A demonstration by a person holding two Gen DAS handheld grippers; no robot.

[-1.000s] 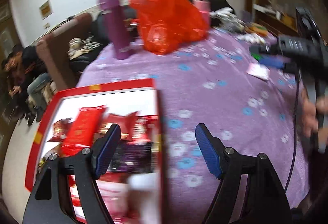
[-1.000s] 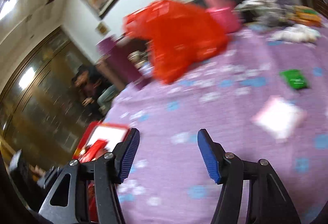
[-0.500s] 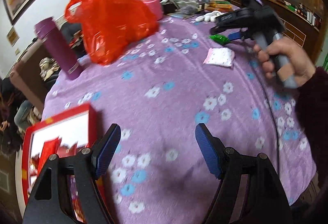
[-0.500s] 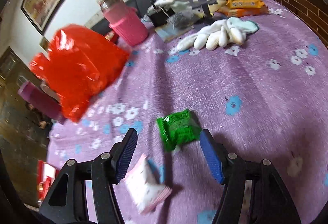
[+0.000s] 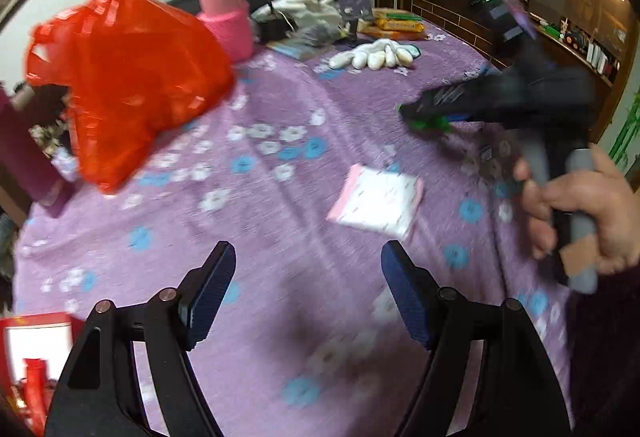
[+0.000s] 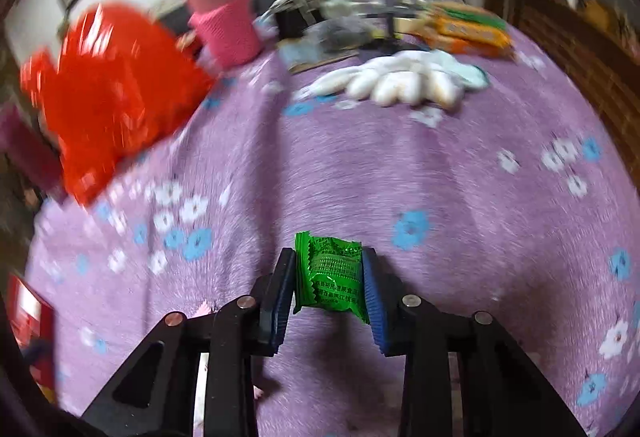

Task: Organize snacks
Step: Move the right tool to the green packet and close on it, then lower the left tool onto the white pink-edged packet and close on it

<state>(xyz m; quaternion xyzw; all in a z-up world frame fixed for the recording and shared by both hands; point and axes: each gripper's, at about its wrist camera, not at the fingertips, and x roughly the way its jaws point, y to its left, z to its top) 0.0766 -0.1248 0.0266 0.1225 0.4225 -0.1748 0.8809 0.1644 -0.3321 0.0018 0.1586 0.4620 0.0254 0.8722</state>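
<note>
My right gripper [image 6: 329, 287] is shut on a small green snack packet [image 6: 332, 275], held just above the purple flowered tablecloth [image 6: 460, 173]. In the left wrist view the right gripper [image 5: 424, 111] shows at the right with green at its tip. My left gripper [image 5: 308, 293] is open and empty over the cloth. A pink-and-white snack packet [image 5: 378, 199] lies ahead of it, slightly right. The red snack box [image 5: 32, 353] shows at the bottom left corner, also at the left edge of the right wrist view [image 6: 30, 321].
A red plastic bag [image 5: 128, 85], a pink cup [image 5: 224, 25], white gloves [image 5: 376, 55], orange packets [image 5: 394, 27] and a purple bottle [image 5: 24, 153] stand along the far and left sides of the table. A dark cabinet [image 5: 500, 13] stands at the right.
My right gripper came down over the green packet and shut on it. My left gripper swung right, away from the red box, toward the pink-and-white packet.
</note>
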